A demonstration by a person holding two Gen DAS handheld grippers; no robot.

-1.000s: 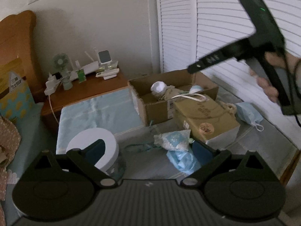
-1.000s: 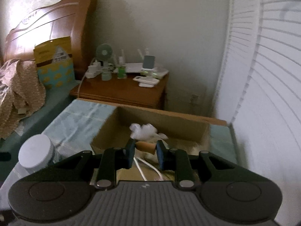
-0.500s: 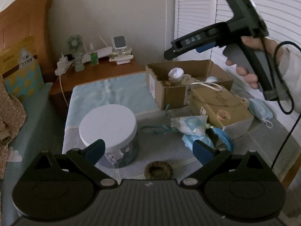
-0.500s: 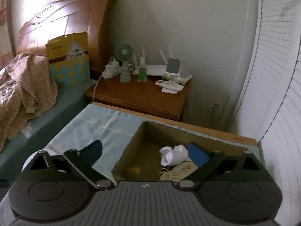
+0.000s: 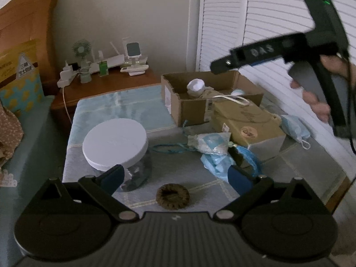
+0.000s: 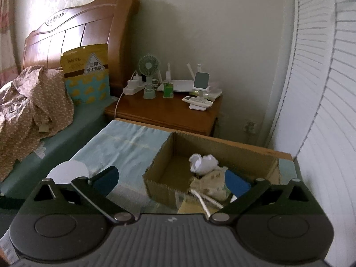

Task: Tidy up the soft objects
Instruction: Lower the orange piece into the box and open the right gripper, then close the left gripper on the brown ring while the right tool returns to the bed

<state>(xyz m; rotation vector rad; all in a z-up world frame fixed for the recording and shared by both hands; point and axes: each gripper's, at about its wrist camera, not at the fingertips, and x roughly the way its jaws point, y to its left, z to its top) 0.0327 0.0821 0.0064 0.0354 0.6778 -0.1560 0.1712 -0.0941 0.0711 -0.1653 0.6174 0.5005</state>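
My left gripper (image 5: 175,175) is open over the blue-grey cloth, with nothing between its fingers. A brown knitted ring (image 5: 172,195) lies just below it. Behind lie a pale drawstring pouch (image 5: 209,142) and crumpled blue masks (image 5: 222,162). The open cardboard box (image 5: 191,109) holds a white balled sock (image 5: 195,85) and a beige pouch (image 5: 211,93). My right gripper (image 6: 171,180) hovers above the near side of the box (image 6: 222,143), and its jaws are opening with nothing between them. Below it lie the sock (image 6: 202,162) and the beige pouch (image 6: 211,184).
A clear jar with a white lid (image 5: 115,146) stands left of my left gripper. A closed tan box (image 5: 244,122) sits in front of the open one, with another mask (image 5: 293,126) beside it. Behind are a wooden nightstand (image 6: 169,111), the bed and louvred doors (image 6: 322,89).
My right gripper opened and let go of a small tan thing over the box, then drew back and up. The left view shifted, bringing the brown ring into sight.
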